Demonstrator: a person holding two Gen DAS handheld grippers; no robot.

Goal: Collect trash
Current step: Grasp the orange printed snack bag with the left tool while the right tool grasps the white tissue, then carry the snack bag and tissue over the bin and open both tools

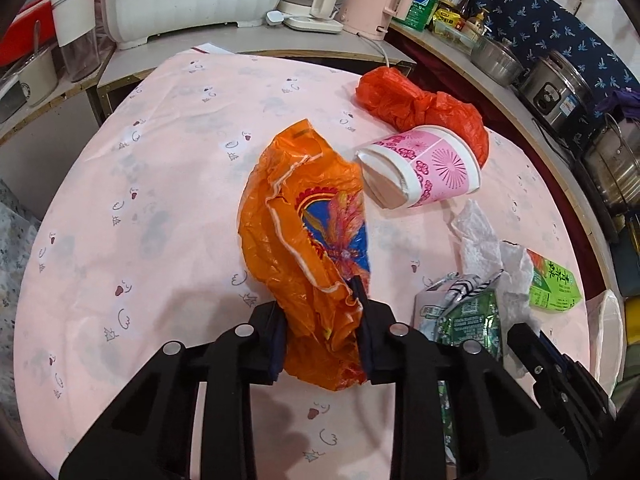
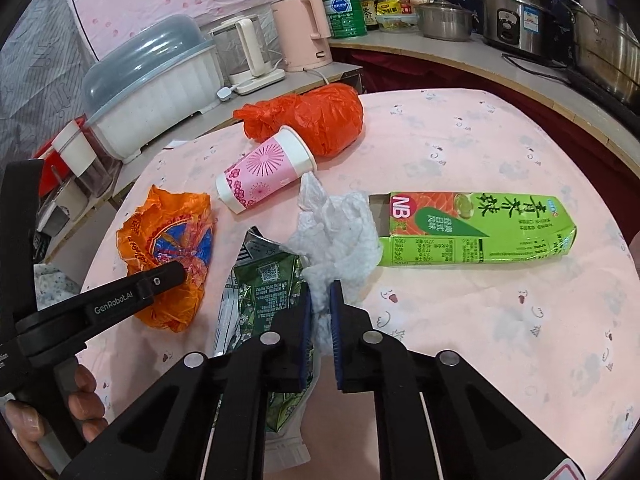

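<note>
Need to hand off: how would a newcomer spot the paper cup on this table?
Start at the round table under the pink tablecloth. Toward its far side, in front of the crumpled red plastic bag, the paper cup lies on its side. It is the only rigid cylinder there: white rim, pink band with starburst and blossom prints.

Before me spread a tabletop under a pale pink printed cloth [image 1: 168, 184]. Beyond it I saw a grey side counter [image 2: 404, 46] carrying steel pots [image 2: 516, 16], backed by a navy leaf-patterned wall covering [image 1: 536, 12].
</note>
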